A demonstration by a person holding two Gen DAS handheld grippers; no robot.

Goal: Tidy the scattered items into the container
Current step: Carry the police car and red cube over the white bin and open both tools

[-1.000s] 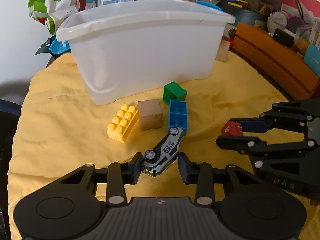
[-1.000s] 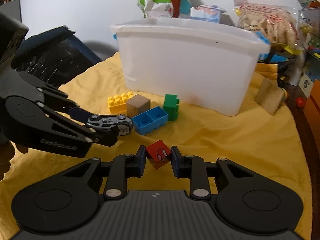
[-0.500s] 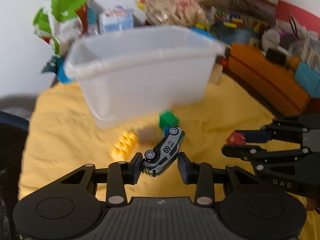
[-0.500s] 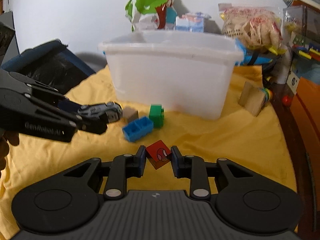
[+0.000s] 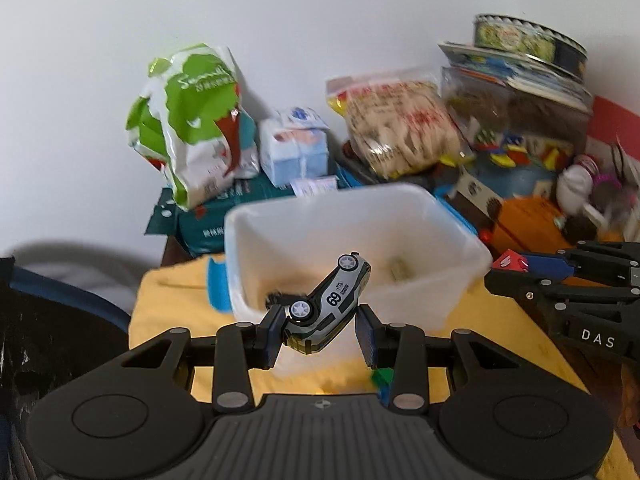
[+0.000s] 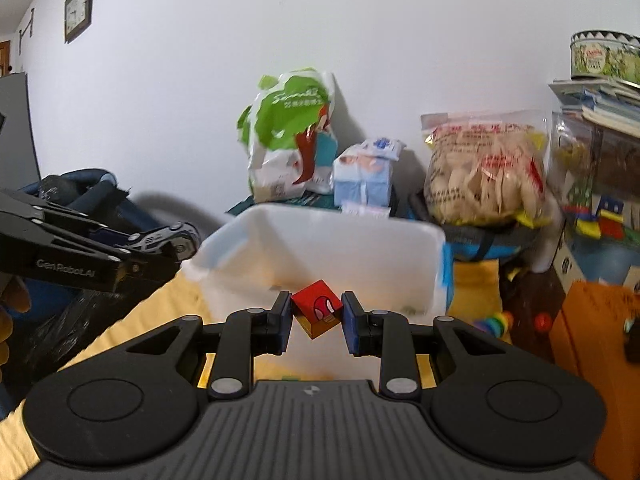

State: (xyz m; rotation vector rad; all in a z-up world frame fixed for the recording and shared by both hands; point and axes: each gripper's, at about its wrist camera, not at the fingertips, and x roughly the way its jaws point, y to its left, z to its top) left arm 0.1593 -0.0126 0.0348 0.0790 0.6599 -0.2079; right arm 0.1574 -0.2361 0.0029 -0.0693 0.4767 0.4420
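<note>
I have 2 loads at once so that 1 trip to the tub [image 5: 448, 216] clears 2 toys. My left claw [image 5: 320, 330] pinches the toy car [image 5: 326, 308] across its body, with the car tilted nose-up and away from me; gripping it by the sides and not by the wheels keeps it from rolling out of the pads. My right claw [image 6: 316, 322] is pressed together on the red block [image 6: 318, 312], which sits cornerwise between the pads, 1 edge pointing down, so the hold is on 2 opposite faces and looks firm enough.

Both claws are held above the yellow cloth [image 5: 168, 304] on the worktop and aimed at the open mouth of the white tub, which stands just ahead of them. From the left camera the car overlaps the tub's near wall, and the right claw, with the block at its tip [image 5: 508, 261], hangs beside the tub's right corner. I judge neither toy is over the opening yet, so letting go now would risk dropping them outside or onto the rim.

The tub's floor is blurred; something small seems to lie inside. A green brick [image 5: 382, 376] lies on the cloth, half hidden behind my left claw.
</note>
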